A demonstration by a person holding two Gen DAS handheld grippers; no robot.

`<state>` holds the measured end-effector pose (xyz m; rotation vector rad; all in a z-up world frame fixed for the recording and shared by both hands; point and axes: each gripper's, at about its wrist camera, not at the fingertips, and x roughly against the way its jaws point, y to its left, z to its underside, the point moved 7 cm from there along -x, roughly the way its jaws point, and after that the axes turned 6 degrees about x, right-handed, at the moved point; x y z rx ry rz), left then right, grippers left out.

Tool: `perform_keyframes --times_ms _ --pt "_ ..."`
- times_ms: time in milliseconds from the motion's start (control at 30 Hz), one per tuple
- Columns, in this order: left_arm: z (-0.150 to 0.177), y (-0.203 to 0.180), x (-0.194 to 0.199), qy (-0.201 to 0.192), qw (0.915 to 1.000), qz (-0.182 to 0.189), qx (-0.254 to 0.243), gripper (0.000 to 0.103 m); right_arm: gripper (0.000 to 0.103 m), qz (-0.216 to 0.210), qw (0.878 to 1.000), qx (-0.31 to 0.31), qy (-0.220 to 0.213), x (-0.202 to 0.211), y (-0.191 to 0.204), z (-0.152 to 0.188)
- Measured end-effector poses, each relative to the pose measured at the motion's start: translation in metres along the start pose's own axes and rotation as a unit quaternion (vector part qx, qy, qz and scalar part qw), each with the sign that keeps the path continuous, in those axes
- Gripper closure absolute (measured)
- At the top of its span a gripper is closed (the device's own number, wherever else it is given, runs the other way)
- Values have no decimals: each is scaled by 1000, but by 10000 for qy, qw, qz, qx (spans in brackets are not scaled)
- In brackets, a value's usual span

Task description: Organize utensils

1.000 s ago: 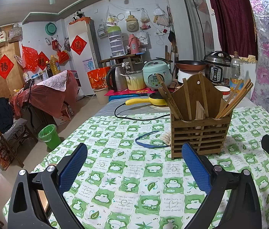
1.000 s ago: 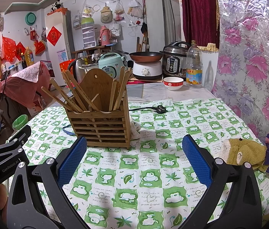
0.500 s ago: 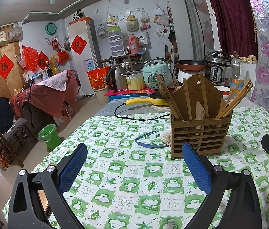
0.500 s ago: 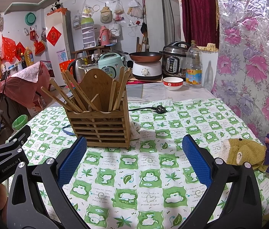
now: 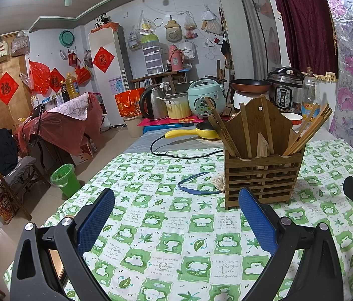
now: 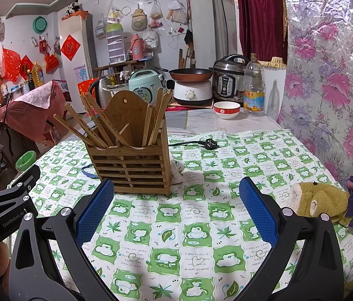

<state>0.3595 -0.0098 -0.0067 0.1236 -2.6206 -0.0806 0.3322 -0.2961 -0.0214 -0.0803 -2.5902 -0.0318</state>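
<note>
A slatted wooden utensil holder (image 5: 261, 175) stands upright on the green-and-white checked tablecloth (image 5: 166, 228), with several wooden chopsticks (image 5: 306, 130) leaning in it. It also shows in the right wrist view (image 6: 131, 165), chopsticks (image 6: 93, 123) fanning left. My left gripper (image 5: 176, 215) is open and empty, low over the cloth, the holder just beyond its right finger. My right gripper (image 6: 176, 205) is open and empty, the holder beyond its left finger.
A blue band (image 5: 196, 183) and a black power cord (image 5: 176, 153) lie left of the holder; its plug (image 6: 209, 143) lies behind. A plush toy with a purple cloth (image 6: 322, 203) sits at the right edge. Cookers, a bowl (image 6: 226, 109) and an oil bottle (image 6: 253, 87) stand behind.
</note>
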Motion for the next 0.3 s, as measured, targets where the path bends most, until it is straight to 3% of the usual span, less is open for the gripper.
perform_keyframes --times_ms 300 --pt "1 4 -1 28 10000 7 78 6 6 -4 10000 -2 0 0 0 0"
